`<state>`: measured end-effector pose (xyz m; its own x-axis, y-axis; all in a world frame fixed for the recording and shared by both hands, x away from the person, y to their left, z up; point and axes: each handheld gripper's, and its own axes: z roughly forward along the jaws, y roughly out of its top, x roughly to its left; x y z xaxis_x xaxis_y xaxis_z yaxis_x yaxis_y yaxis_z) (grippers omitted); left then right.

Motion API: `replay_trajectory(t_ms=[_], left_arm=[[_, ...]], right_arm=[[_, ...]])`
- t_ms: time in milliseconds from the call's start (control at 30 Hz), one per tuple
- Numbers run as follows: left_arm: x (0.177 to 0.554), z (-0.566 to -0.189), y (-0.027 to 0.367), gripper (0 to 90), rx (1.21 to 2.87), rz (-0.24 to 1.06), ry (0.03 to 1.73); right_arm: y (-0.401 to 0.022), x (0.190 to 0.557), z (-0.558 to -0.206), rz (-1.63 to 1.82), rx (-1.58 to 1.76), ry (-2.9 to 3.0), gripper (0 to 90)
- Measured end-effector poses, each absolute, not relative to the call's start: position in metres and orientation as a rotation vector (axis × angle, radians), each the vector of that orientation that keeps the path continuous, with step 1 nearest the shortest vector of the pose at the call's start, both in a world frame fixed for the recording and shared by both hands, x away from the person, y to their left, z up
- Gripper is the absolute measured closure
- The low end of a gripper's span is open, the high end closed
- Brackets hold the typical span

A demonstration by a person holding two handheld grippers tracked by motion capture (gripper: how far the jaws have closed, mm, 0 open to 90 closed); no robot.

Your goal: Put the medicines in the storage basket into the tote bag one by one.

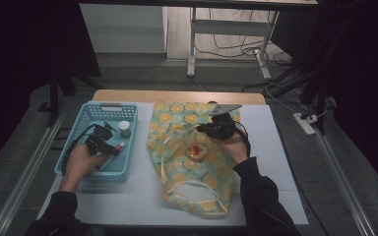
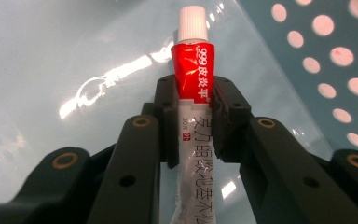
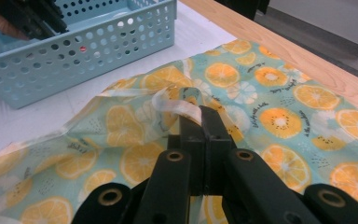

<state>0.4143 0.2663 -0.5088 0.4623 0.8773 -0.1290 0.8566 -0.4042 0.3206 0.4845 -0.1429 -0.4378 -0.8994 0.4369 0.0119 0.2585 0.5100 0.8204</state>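
Item one: red-and-white ointment tube [image 2: 192, 93], white cap up, pinched between the pads of my left gripper [image 2: 193, 116] inside the blue perforated basket [image 1: 128, 110]. Item two: orange-print fabric bag [image 1: 192, 162], lying just right of the basket; my right gripper [image 3: 200, 116] is pressed together on its pale handle strap [image 3: 177, 106]. A small white-capped jar [image 1: 124, 128] stands in the basket.

A wooden table [image 1: 177, 96] carries a white mat [image 1: 270, 162], bearing a blue basket [image 1: 91, 110] and orange-print bag [image 1: 211, 174].
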Motion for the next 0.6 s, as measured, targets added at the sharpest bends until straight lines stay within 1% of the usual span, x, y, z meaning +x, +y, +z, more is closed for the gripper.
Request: replay_trajectory(t_ms=[300, 600], left_arm=[[0.411, -0.496, 0.271, 74.1, 2.31, 0.125, 1.459], [0.408, -0.483, 0.277, 74.2, 2.234, 0.114, 1.44]], right_arm=[[-0.143, 0.484, -0.437, 1.344, 0.594, 2.549, 89.3], [-0.144, 0.484, -0.436, 1.346, 0.6, 2.54, 89.3]])
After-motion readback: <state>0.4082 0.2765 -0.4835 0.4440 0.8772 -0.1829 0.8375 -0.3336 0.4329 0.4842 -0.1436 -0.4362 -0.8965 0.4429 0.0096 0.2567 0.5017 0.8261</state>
